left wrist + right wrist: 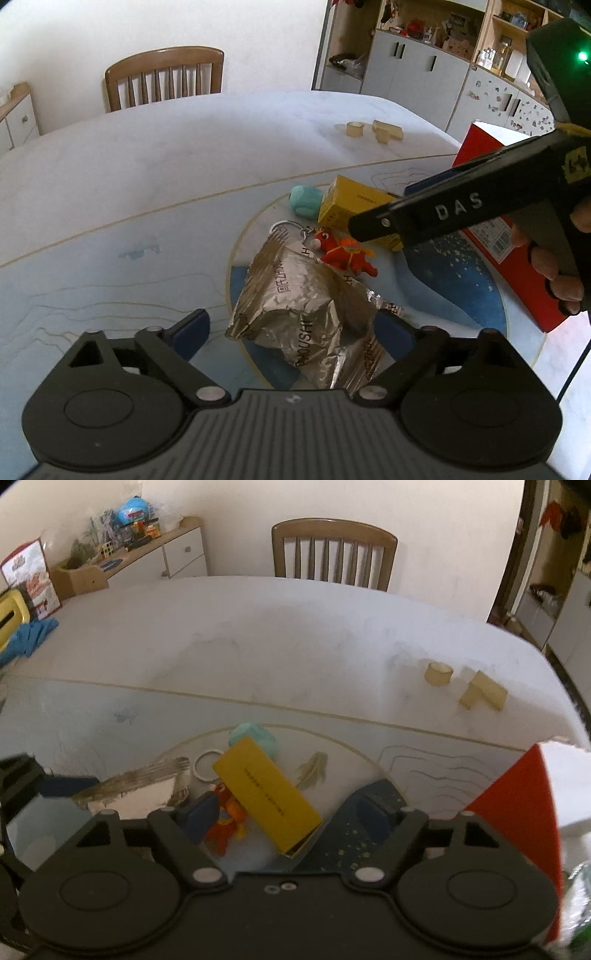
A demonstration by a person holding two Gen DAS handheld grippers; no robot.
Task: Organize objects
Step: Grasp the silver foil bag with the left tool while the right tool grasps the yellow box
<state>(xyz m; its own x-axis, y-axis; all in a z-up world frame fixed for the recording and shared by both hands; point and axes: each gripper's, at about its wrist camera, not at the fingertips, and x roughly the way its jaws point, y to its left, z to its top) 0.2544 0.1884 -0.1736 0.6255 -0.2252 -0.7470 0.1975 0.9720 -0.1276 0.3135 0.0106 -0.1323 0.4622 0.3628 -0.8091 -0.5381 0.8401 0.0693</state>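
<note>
1. Table with pale printed cover; small clutter gathered on its blue round motif, nearest the camera.
2. Left gripper spread wide, jaws standing either side of the crumpled foil bag; right-hand pad close against the foil, left-hand pad clear of it; no squeeze visible.
3. Right gripper also spread, straddling the near end of the yellow box; gaps show on both sides, so not gripping.
4. Orange toy keychain lies between bag and box, its ring towards the teal toy; red carton stands at the right.
5. Handling, judged: foil bag light, crinkly, slick, and will deform; take it across the bunched middle, not a loose corner; contents unknown, so squeeze gently.
6. Yellow box looks like light, stiff cardboard; pinch across its narrow width near the end; one flap seems ajar at the near end, may crush.
7. Keychain sits just by the right gripper's left finger; risk of snagging it.
</note>
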